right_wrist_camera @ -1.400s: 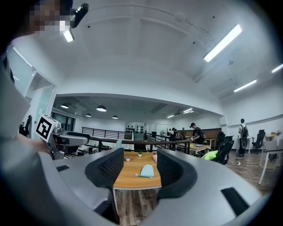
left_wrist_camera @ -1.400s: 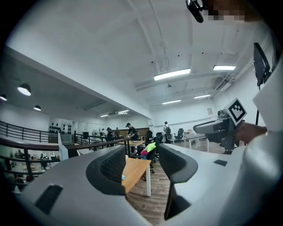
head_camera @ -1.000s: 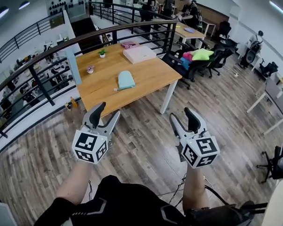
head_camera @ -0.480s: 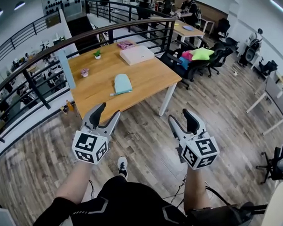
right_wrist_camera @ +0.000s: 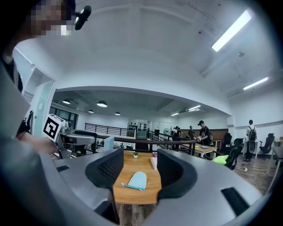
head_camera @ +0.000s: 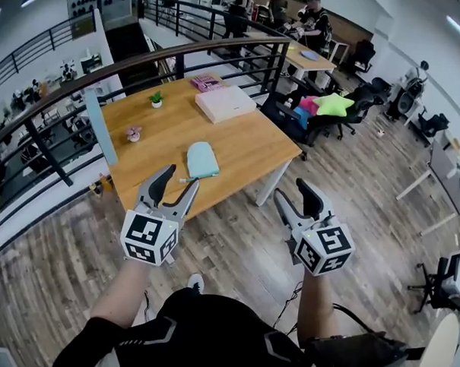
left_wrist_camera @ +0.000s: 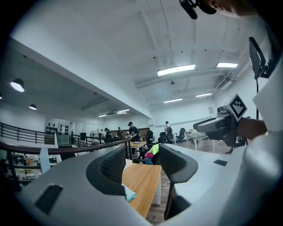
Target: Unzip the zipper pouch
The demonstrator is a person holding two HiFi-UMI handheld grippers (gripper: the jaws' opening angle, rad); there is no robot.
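Note:
A pale blue zipper pouch [head_camera: 202, 160] lies flat on the wooden table [head_camera: 247, 145], near its front edge, with a thin strap or pull sticking out toward the front. In the right gripper view the pouch [right_wrist_camera: 138, 180] shows between the jaws, still some way off. My left gripper [head_camera: 175, 186] is held in the air short of the table's front edge, open and empty. My right gripper [head_camera: 299, 198] hangs over the floor to the right of the table's white leg, open and empty. Only a corner of the pouch [left_wrist_camera: 129, 193] shows in the left gripper view.
On the table stand a flat white box [head_camera: 225, 103], a pink item [head_camera: 207, 81], a small potted plant [head_camera: 155, 100] and a small pink object [head_camera: 133, 134]. A black railing [head_camera: 82, 81] runs behind the table. Office chairs with a green cushion [head_camera: 331, 103] stand to the right.
The view has moved toward the table, which now sits lower and closer in the head view. Both grippers remain open and held out in front of me.

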